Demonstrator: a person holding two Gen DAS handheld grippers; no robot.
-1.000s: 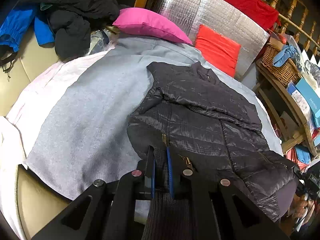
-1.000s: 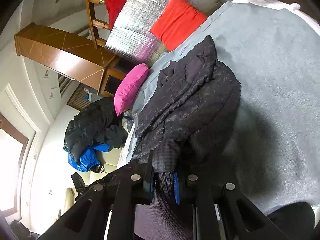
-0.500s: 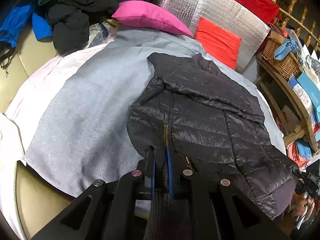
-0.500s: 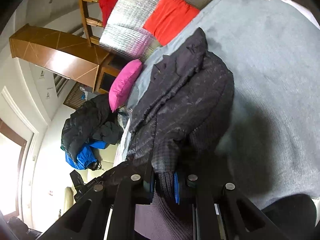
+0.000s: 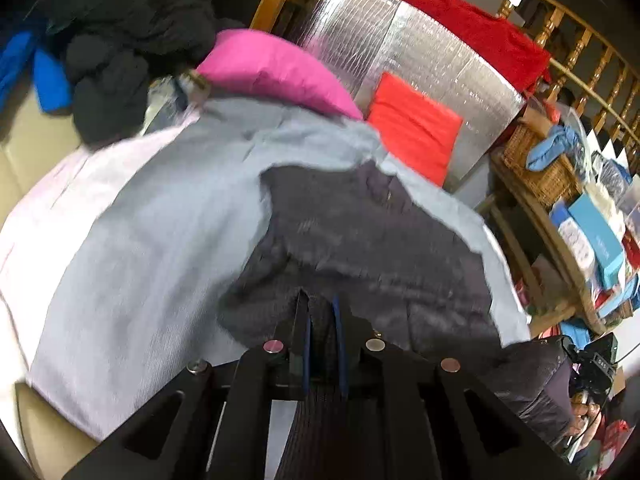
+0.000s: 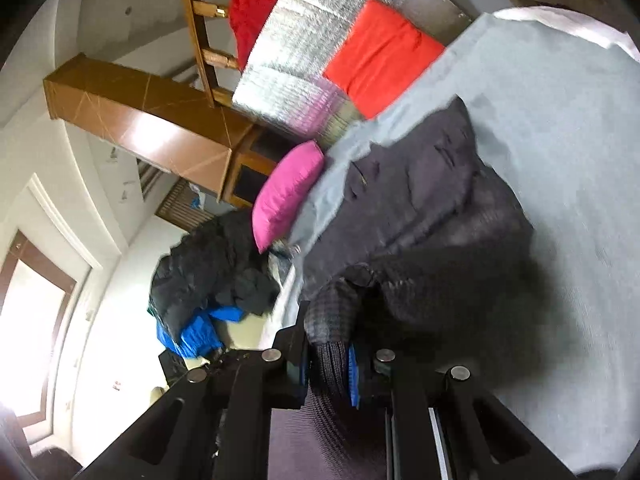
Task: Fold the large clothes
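- Lying across the pale grey-blue bed cover (image 5: 168, 232), the dark quilted puffer jacket (image 5: 360, 240) is seen spread with its collar toward the headboard end and its ribbed hem lifted toward the cameras
- The left hand-held gripper (image 5: 320, 332) is clamped on the jacket's ribbed knit hem, which is pinched between the two blue-edged pads
- The right hand-held gripper (image 6: 330, 364) is likewise closed on a bunched fold of ribbed hem, seen in the right wrist view
- The step in hand is judged to be carrying the hem up and over toward the collar, so that the jacket is folded in half
- The slick quilted shell could be lost from either pinch if the hem is pulled hard, since only a narrow strip of knit is held
- A skewed fold could result if one corner is carried further than the other
- The loose bed cover could be dragged and rucked along with the jacket, because the body rests on it
- The bright pink cushion (image 5: 276, 68) and the red-orange cushion (image 5: 416, 132) lie near the collar end and could be nudged if the fold overshoots
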